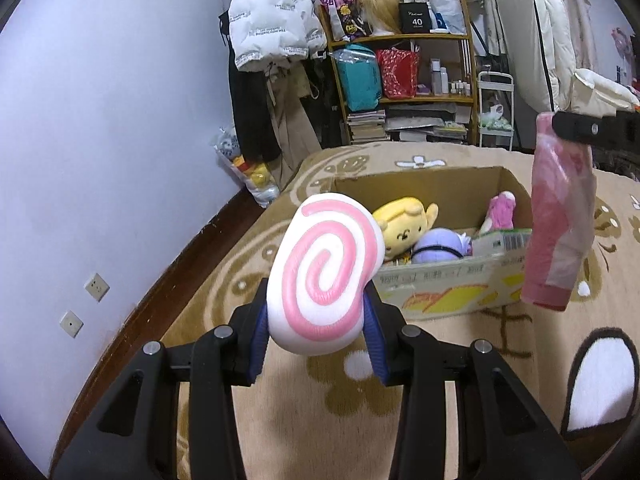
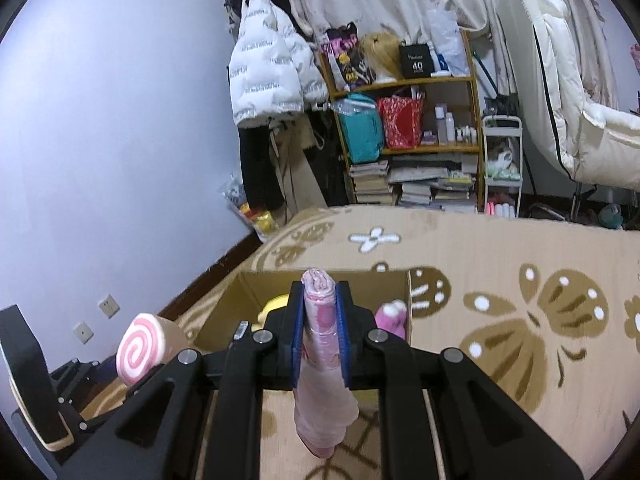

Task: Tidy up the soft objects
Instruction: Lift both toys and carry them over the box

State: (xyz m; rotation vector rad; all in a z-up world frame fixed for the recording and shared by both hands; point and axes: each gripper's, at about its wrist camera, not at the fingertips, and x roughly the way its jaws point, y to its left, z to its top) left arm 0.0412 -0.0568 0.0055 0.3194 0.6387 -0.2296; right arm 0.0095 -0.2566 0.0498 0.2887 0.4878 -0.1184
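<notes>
My left gripper (image 1: 318, 312) is shut on a white plush roll with a pink swirl (image 1: 326, 270), held above the rug just short of the cardboard box (image 1: 440, 280). The box holds a yellow plush (image 1: 404, 224), a purple plush (image 1: 438, 244) and a pink plush (image 1: 500, 210). My right gripper (image 2: 320, 300) is shut on a pink bagged soft bundle (image 2: 322, 380) that hangs down above the box's near edge (image 2: 224, 312). The bundle also shows in the left wrist view (image 1: 560, 216), right of the box. The swirl roll shows in the right wrist view (image 2: 140, 348).
A beige patterned rug (image 2: 500, 288) covers the floor. A shelf (image 1: 404, 64) with bags and books, hanging coats (image 1: 268, 20) and a white cart (image 2: 502, 160) stand at the back wall. A toy bag (image 1: 248, 172) leans by the lilac wall.
</notes>
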